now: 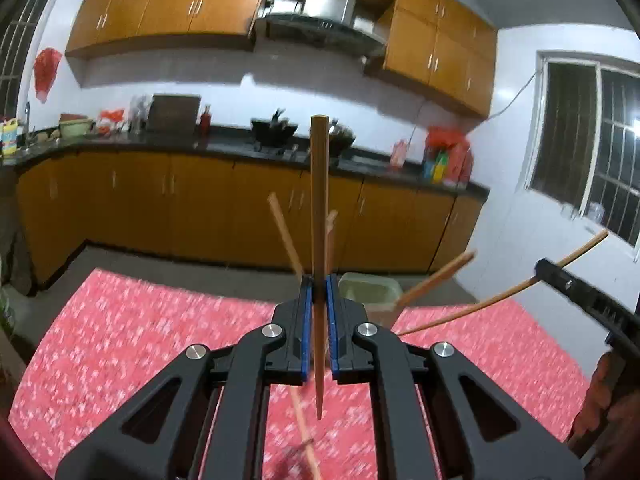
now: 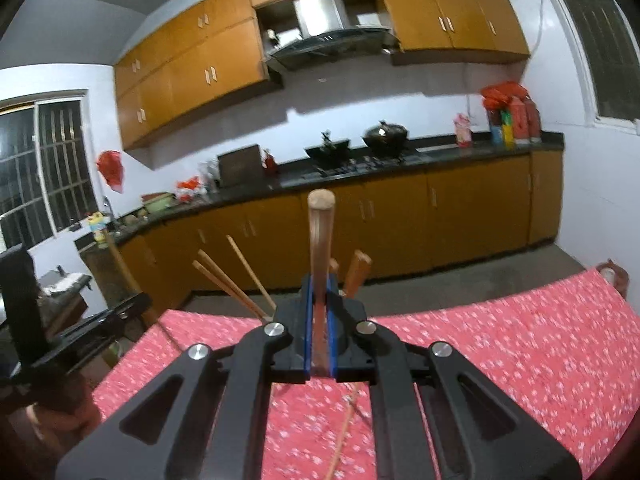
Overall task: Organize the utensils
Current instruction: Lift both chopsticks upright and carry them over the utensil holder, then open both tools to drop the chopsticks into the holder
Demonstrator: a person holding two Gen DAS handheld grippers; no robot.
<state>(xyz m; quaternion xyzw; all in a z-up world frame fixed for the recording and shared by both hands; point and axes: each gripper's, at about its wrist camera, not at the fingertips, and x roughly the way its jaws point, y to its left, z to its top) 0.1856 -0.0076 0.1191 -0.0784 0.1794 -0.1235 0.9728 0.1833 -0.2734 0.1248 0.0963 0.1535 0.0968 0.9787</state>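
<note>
My left gripper [image 1: 319, 286] is shut on a brown wooden chopstick [image 1: 319, 208] that stands upright between the blue pads, thick end up, above the red flowered tablecloth [image 1: 132, 328]. My right gripper [image 2: 319, 286] is shut on another wooden chopstick [image 2: 320, 236], also upright, its round end toward the camera. Behind each gripper several chopsticks [image 1: 285, 236] [image 2: 224, 280] stick up at angles from a holder that the fingers mostly hide. The right gripper [image 1: 560, 276] also shows at the right of the left wrist view with its chopstick [image 1: 500, 300]. A loose chopstick [image 2: 344, 428] lies on the cloth.
A pale green container [image 1: 370, 290] stands at the table's far edge. Beyond the table are orange kitchen cabinets [image 1: 200, 204], a dark counter with woks [image 2: 384, 136] and bottles, and barred windows. A wooden chair back [image 1: 604, 396] is at the table's right side.
</note>
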